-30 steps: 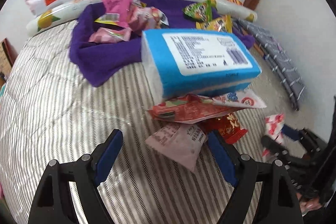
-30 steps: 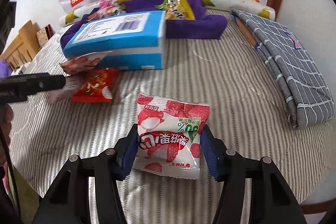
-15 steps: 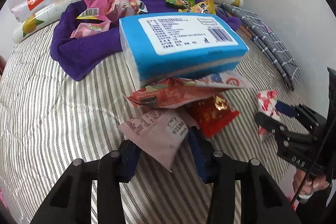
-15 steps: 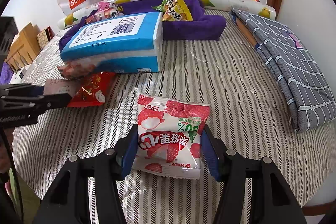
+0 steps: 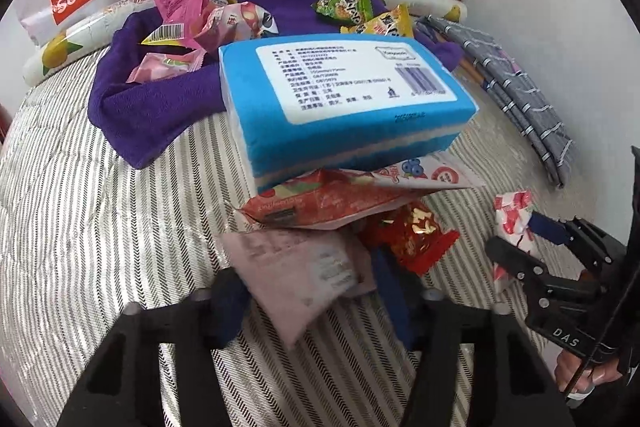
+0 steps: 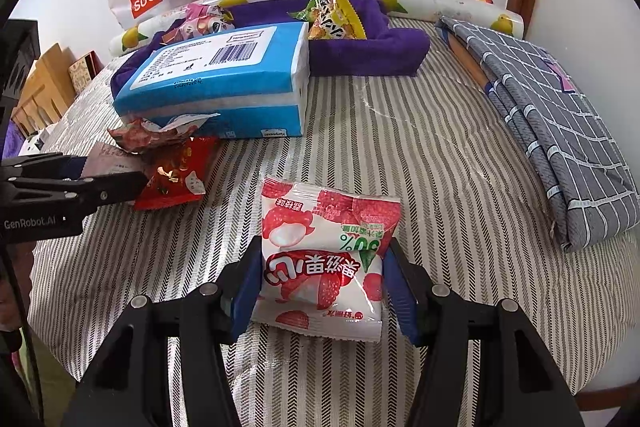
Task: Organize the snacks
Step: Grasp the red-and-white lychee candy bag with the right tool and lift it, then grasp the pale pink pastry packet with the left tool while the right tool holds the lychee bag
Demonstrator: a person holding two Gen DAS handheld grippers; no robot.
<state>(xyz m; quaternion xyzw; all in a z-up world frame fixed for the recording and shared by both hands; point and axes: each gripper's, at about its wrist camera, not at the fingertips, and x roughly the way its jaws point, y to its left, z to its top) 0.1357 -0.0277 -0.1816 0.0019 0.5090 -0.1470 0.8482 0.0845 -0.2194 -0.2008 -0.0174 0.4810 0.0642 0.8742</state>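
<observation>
The left gripper (image 5: 308,291) grips the pale pink packet (image 5: 298,267) and the right gripper (image 6: 320,283) grips the lychee packet (image 6: 324,251). Just ahead of the left claw, the red packet (image 5: 408,235) touches the pink one, so lifting may drag it.

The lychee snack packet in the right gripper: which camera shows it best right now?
The right wrist view: the lychee snack packet lies face-up and near whole between the right gripper's pads. The left wrist view shows only a thin edge-on sliver of it far off at the right.
</observation>
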